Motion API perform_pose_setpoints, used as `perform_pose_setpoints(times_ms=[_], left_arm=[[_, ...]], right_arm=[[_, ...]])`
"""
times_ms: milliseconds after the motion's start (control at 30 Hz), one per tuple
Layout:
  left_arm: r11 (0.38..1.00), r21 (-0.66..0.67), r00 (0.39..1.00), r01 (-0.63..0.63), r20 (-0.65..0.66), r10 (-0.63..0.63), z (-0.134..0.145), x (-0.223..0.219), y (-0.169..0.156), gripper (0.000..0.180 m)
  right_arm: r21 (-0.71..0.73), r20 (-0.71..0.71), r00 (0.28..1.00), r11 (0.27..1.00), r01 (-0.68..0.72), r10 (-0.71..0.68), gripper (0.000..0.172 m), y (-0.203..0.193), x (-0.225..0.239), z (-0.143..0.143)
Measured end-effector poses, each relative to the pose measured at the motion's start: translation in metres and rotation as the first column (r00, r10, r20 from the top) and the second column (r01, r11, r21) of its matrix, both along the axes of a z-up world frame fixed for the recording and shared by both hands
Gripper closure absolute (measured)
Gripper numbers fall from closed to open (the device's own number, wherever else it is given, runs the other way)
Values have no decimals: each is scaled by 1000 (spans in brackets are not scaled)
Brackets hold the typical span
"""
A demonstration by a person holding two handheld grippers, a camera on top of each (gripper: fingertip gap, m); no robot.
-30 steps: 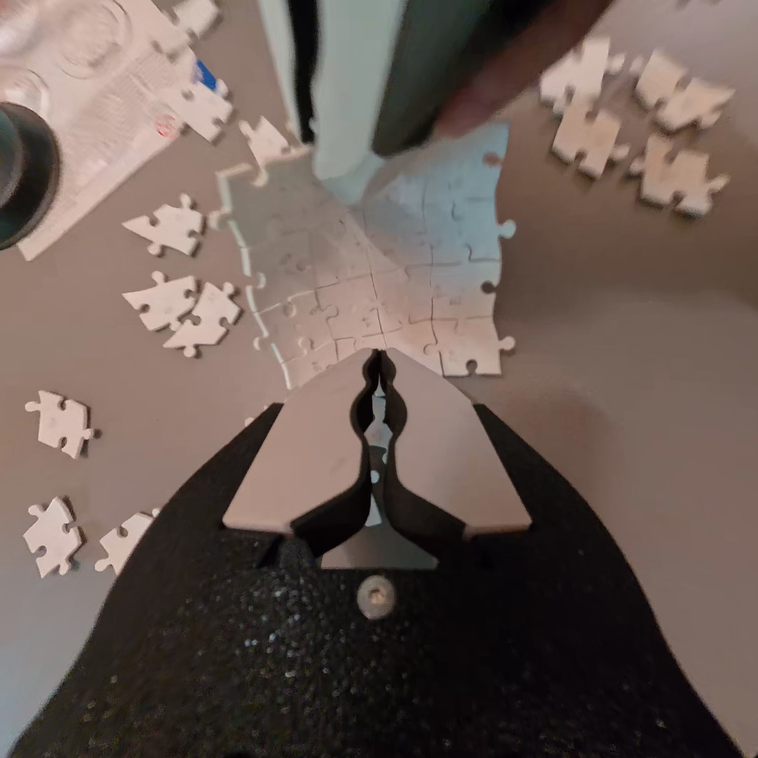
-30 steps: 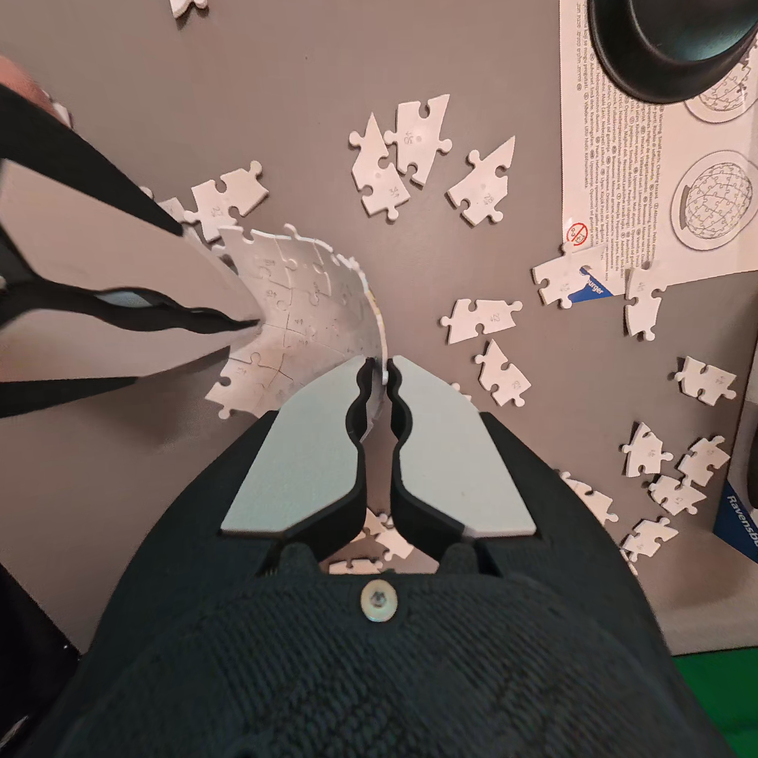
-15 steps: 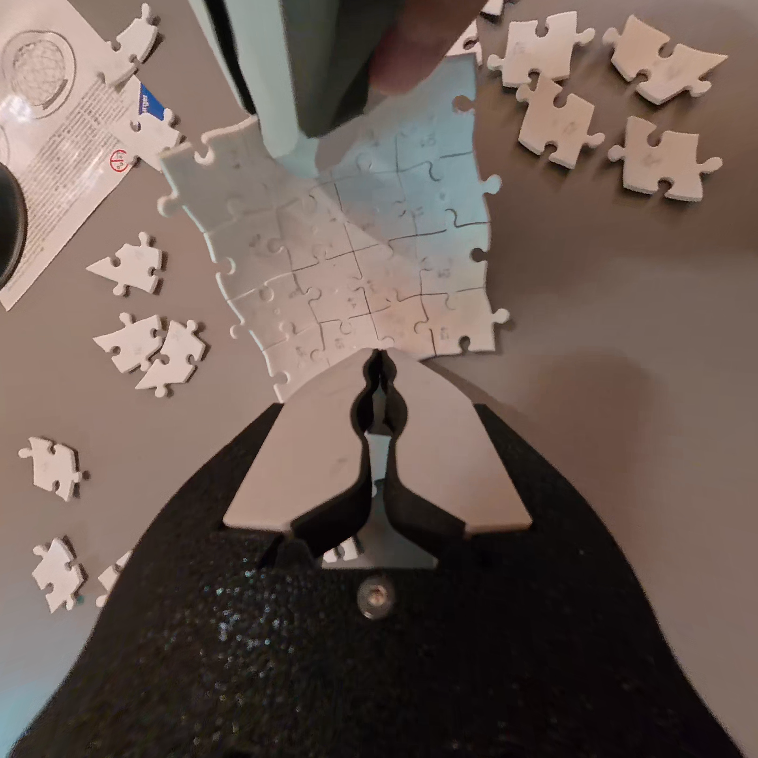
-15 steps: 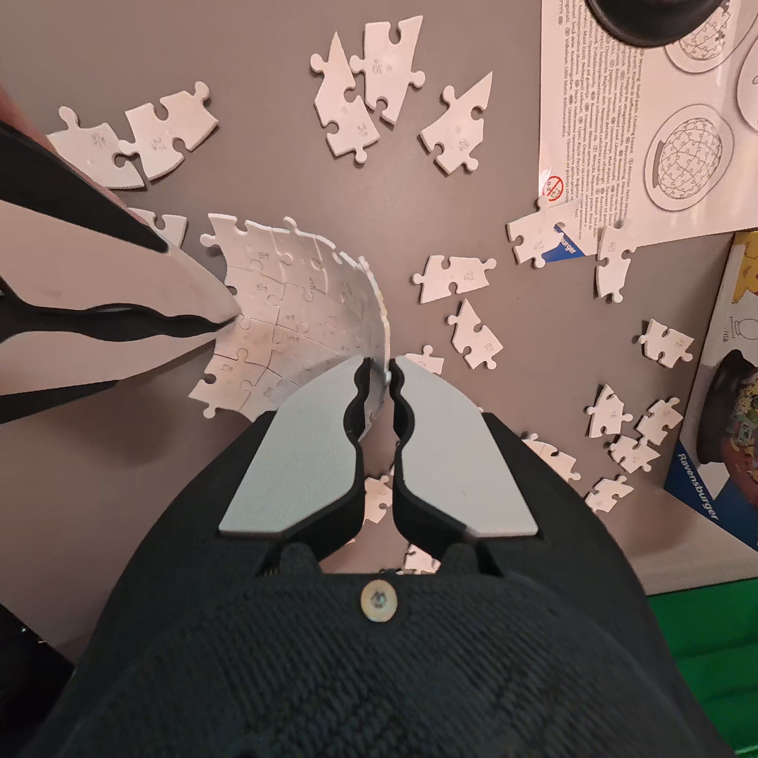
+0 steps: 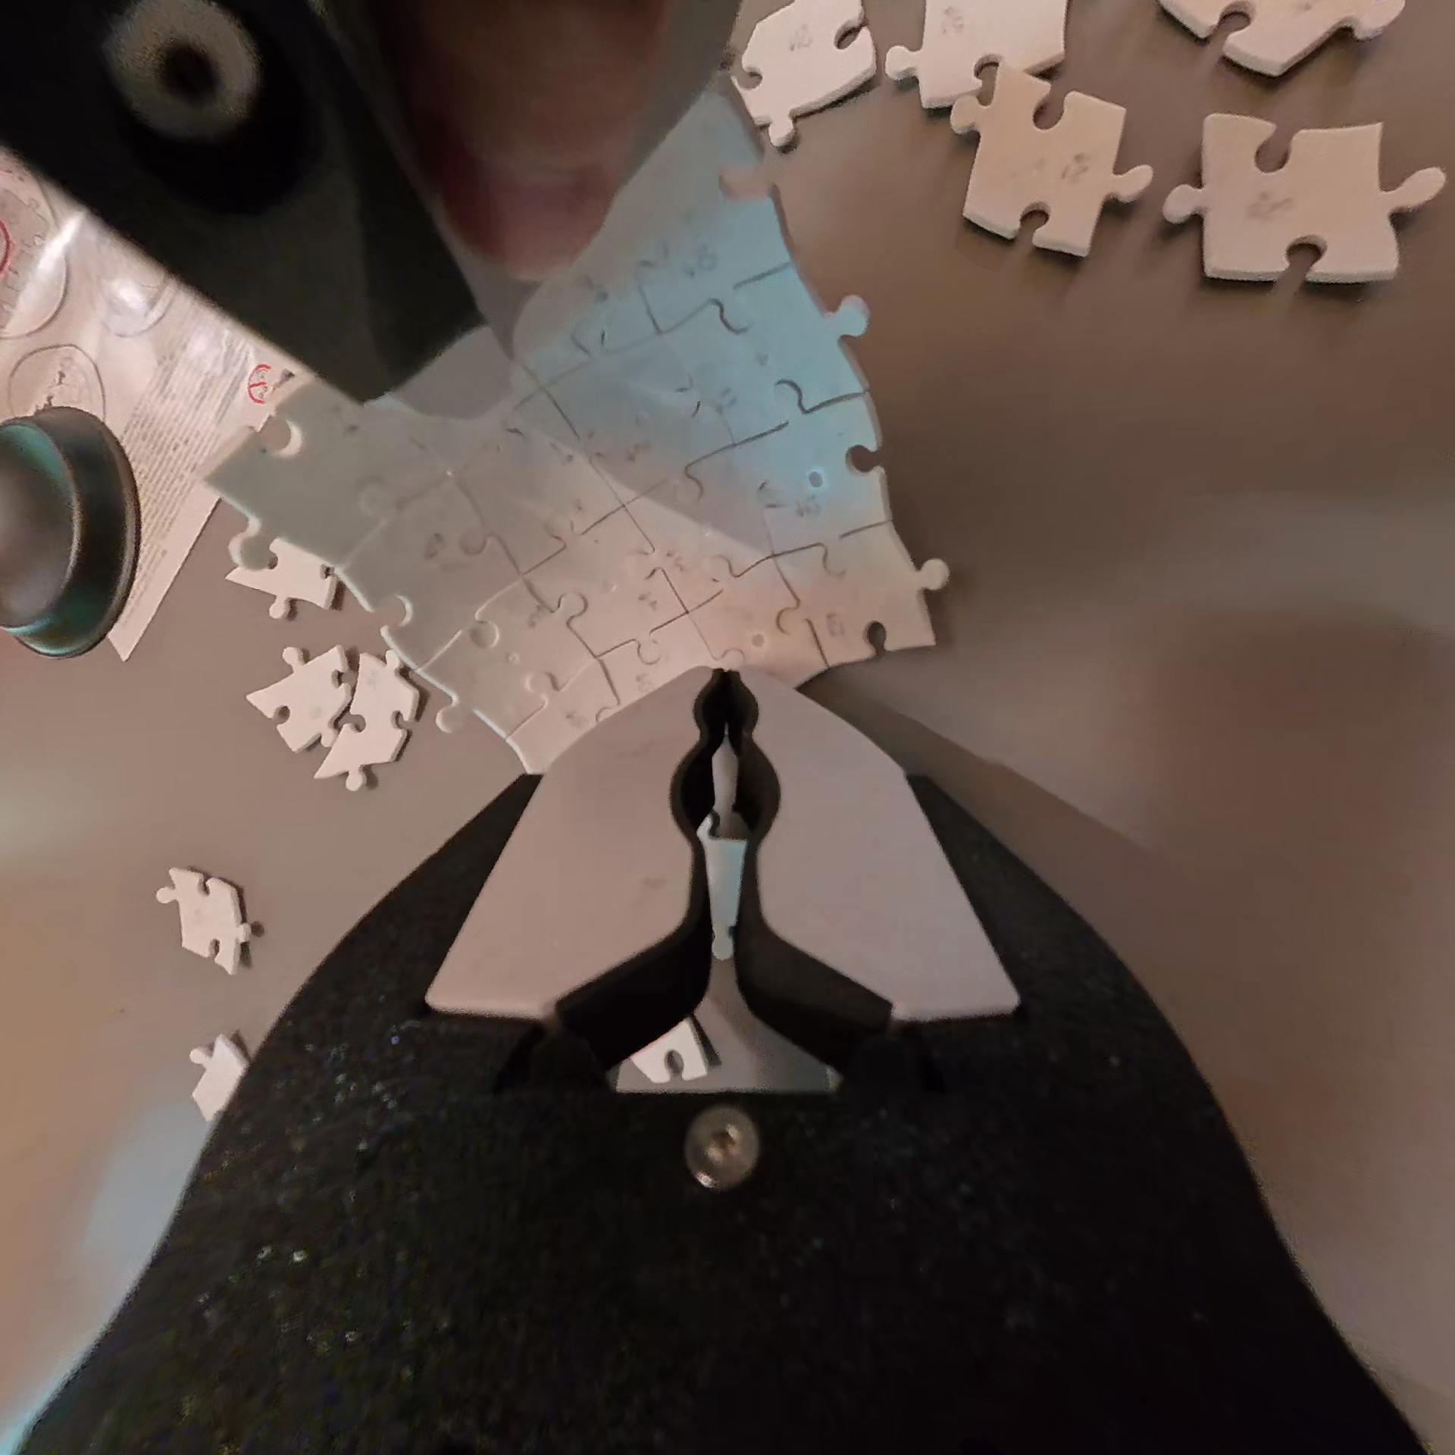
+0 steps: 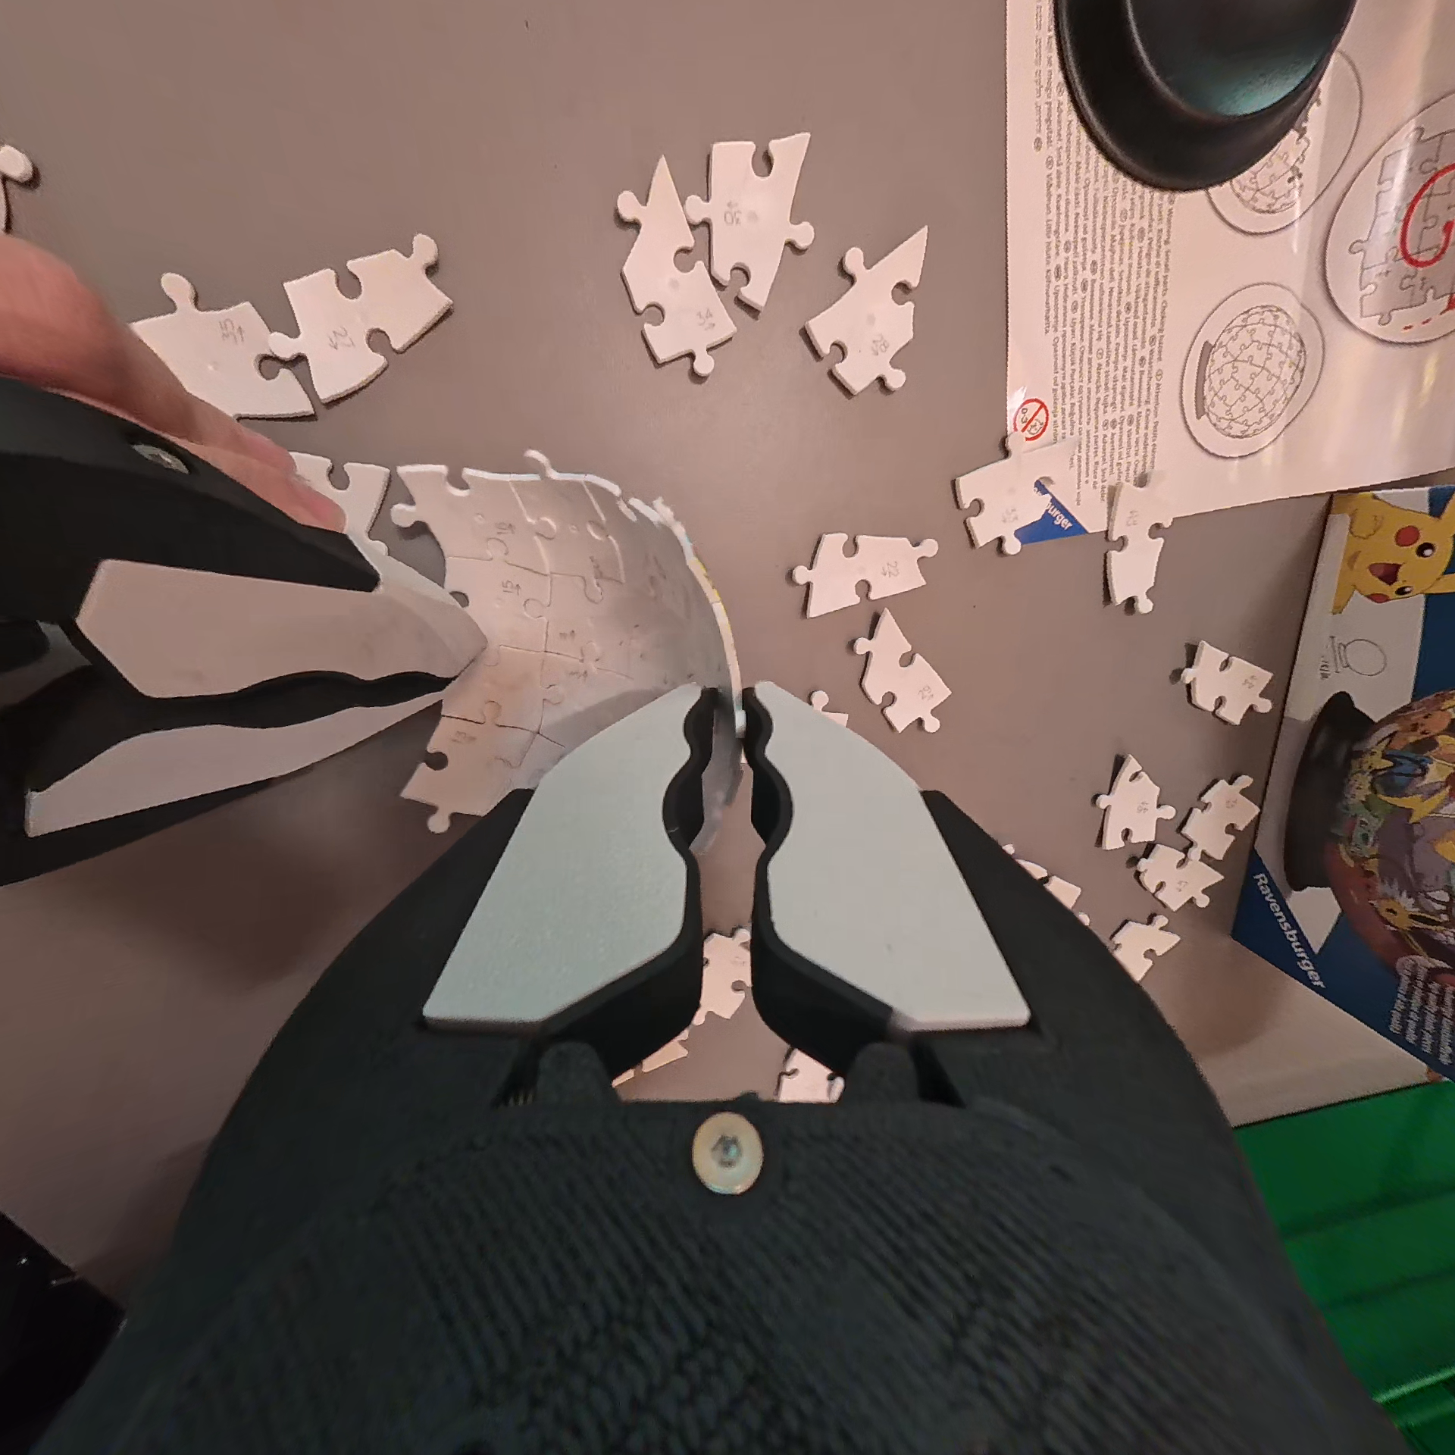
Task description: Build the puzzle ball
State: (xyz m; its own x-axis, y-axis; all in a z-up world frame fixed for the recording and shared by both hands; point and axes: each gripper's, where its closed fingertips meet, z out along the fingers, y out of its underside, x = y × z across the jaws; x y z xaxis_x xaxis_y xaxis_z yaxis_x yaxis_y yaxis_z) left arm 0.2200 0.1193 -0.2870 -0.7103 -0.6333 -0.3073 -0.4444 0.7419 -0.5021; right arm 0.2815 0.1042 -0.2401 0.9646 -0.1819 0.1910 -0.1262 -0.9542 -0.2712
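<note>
A curved section of joined white puzzle pieces (image 5: 630, 488) is held above the grey table (image 5: 1142, 708) between my two grippers. My left gripper (image 5: 726, 679) is shut on its near edge, and a white sliver of it shows between the jaws. In the right wrist view the section (image 6: 583, 598) curls upward. My right gripper (image 6: 731, 697) is shut on its raised rim, which runs between the two fingertips. The left gripper (image 6: 464, 665) also shows there, gripping the opposite edge. A hand (image 5: 535, 197) and one right finger (image 5: 449, 378) loom over the section's far side.
Loose white puzzle pieces lie all around (image 6: 866, 567) (image 5: 1047, 173) (image 5: 338, 701). A printed instruction sheet (image 6: 1118, 275) with a black round stand (image 6: 1197, 87) on it lies at the far right. A puzzle box (image 6: 1386, 748) sits by the green edge (image 6: 1354, 1228). Spacing between my two grippers at the tips: around 8 centimetres.
The held section has turned in the left view and the right gripper and hand now loom closer over it. In the right view the scene has shifted and the box has come into view. Both grasps persist.
</note>
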Motion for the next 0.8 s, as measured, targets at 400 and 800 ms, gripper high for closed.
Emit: perform_pose_setpoints(times_ms=[400, 800], left_arm=[[996, -90, 1000, 3, 29, -1, 12, -1, -4, 180], [993, 36, 994, 110, -14, -110, 0, -2, -14, 180]], right_arm=[[21, -36, 999, 999, 28, -28, 164, -7, 2, -6], [48, -25, 999, 999, 23, -22, 164, -4, 0, -5]])
